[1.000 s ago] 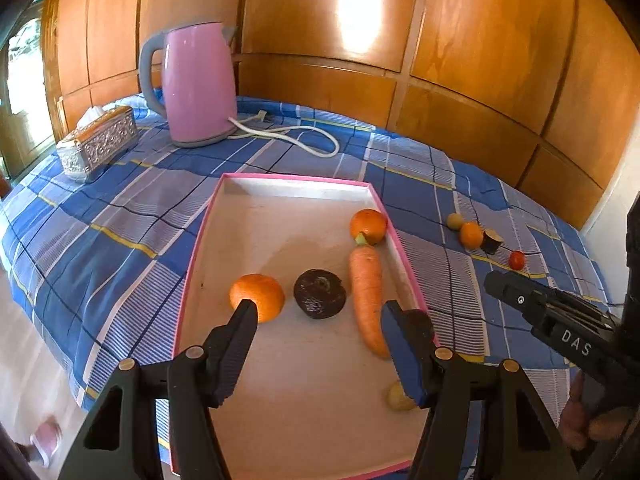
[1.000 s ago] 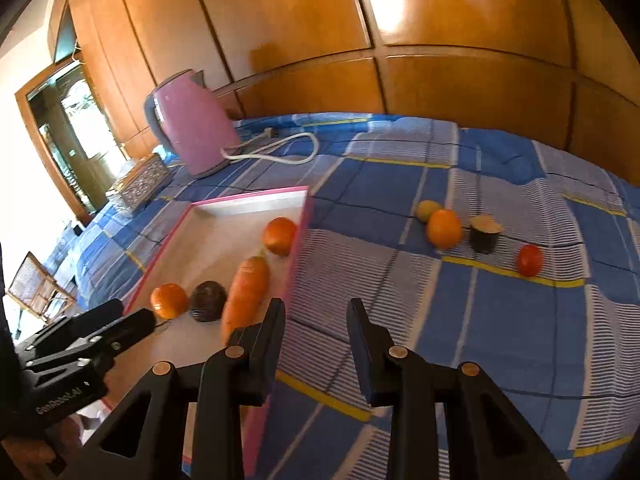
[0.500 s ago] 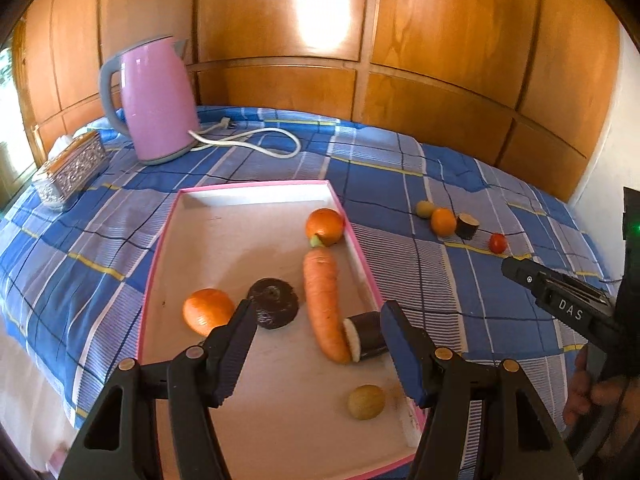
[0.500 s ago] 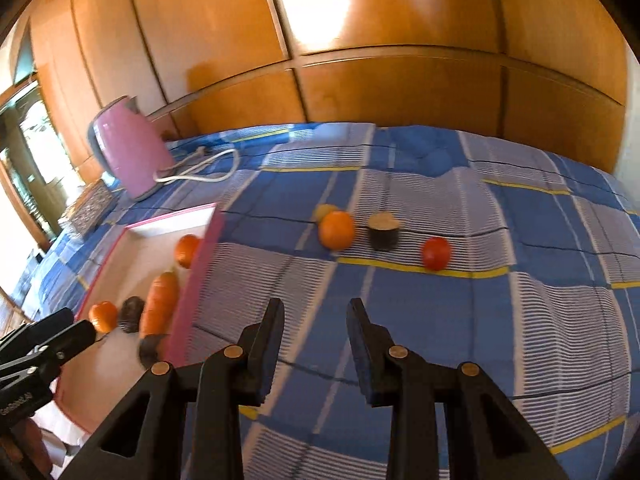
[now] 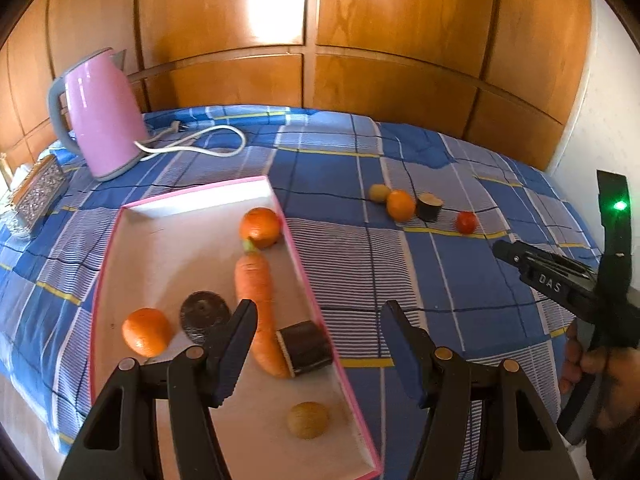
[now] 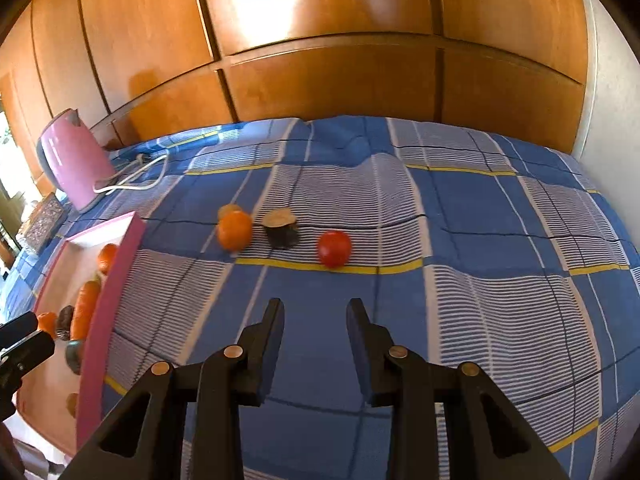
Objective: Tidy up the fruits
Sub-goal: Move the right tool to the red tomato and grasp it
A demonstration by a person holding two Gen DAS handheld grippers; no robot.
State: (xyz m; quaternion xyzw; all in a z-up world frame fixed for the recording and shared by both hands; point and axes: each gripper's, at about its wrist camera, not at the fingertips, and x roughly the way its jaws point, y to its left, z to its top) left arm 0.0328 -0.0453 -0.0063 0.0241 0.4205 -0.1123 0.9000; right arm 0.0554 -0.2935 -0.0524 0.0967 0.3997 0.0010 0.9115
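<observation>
A pink-rimmed tray (image 5: pixel 184 196) holds a carrot (image 5: pixel 256 292), two oranges (image 5: pixel 260 227) (image 5: pixel 146 331), a dark round fruit (image 5: pixel 204 314), a dark cut piece (image 5: pixel 306 347) and a small brown fruit (image 5: pixel 308 420). On the blue checked cloth lie a yellowish fruit (image 6: pixel 229 211), an orange (image 6: pixel 235 230), a dark cut piece (image 6: pixel 281 228) and a red tomato (image 6: pixel 334 248). My left gripper (image 5: pixel 316 320) is open and empty above the tray's right rim. My right gripper (image 6: pixel 315 312) is open and empty, short of the tomato.
A pink kettle (image 5: pixel 100 116) with a white cord (image 5: pixel 200 144) stands at the back left, beside a silver box (image 5: pixel 34 196). A wooden panelled wall (image 6: pixel 320 60) runs behind the bed. The cloth (image 6: pixel 500 260) spreads right of the loose fruits.
Both grippers have swung right. The loose fruits now sit ahead of the right gripper. The left gripper has moved from over the tray's middle to its right rim.
</observation>
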